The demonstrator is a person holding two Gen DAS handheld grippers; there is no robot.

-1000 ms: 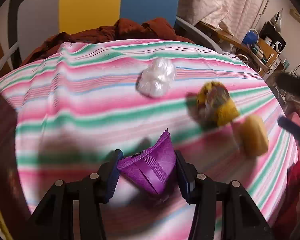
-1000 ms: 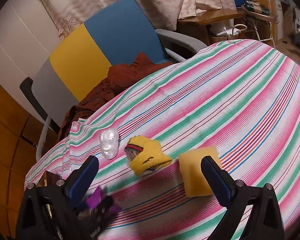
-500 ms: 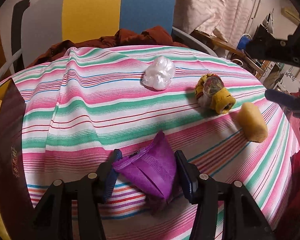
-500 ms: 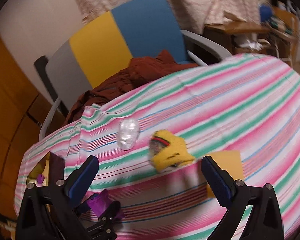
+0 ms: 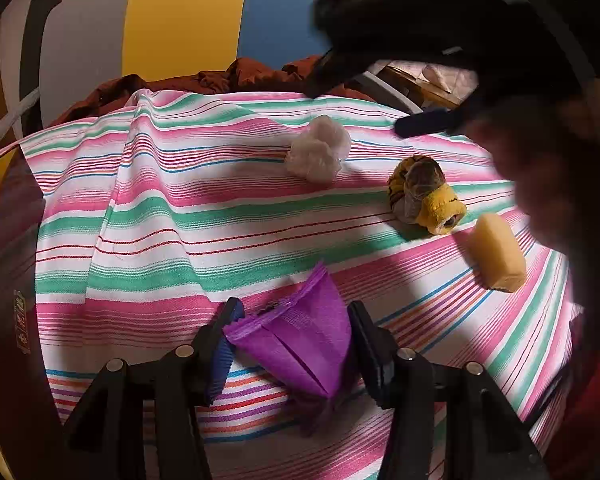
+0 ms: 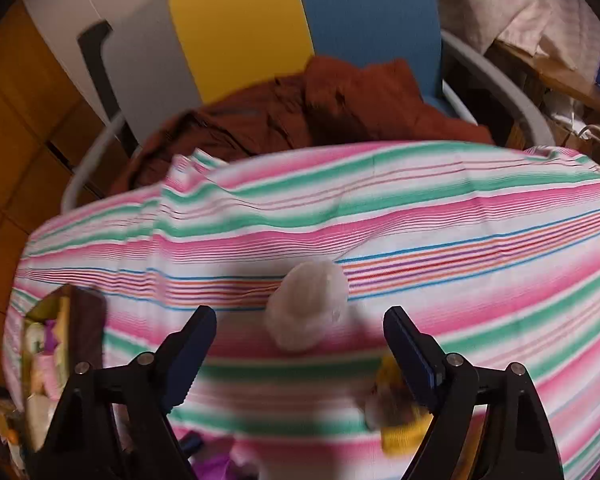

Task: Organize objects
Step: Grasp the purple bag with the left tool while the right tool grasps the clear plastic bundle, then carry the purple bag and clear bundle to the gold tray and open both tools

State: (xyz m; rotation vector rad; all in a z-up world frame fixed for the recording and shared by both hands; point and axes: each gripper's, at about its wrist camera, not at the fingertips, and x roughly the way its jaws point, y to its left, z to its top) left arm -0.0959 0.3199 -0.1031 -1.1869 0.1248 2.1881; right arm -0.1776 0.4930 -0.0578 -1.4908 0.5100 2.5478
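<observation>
My left gripper (image 5: 294, 344) is shut on a folded purple cloth bag (image 5: 300, 340), held low over the striped tablecloth (image 5: 160, 216). Farther off lie a crumpled white plastic ball (image 5: 318, 154), a yellow sock bundle (image 5: 424, 196) and a yellow sponge (image 5: 496, 252). A blue-padded finger (image 5: 424, 124) of my right gripper hangs above the ball, with a blurred hand behind it. In the right wrist view my right gripper (image 6: 300, 332) is open, and the white ball (image 6: 308, 312) sits just ahead between its fingers, untouched. The yellow bundle (image 6: 396, 420) lies under its right finger.
A chair with a grey, yellow and blue back (image 6: 236, 32) stands behind the table with a rust-brown garment (image 6: 300, 112) on its seat. A dark box (image 6: 80, 328) holding small items sits at the table's left edge. Cluttered furniture (image 6: 560, 60) fills the back right.
My right gripper has swung left and forward over the table, so the white ball now lies between its open fingers. The left gripper keeps the purple bag, nearly still.
</observation>
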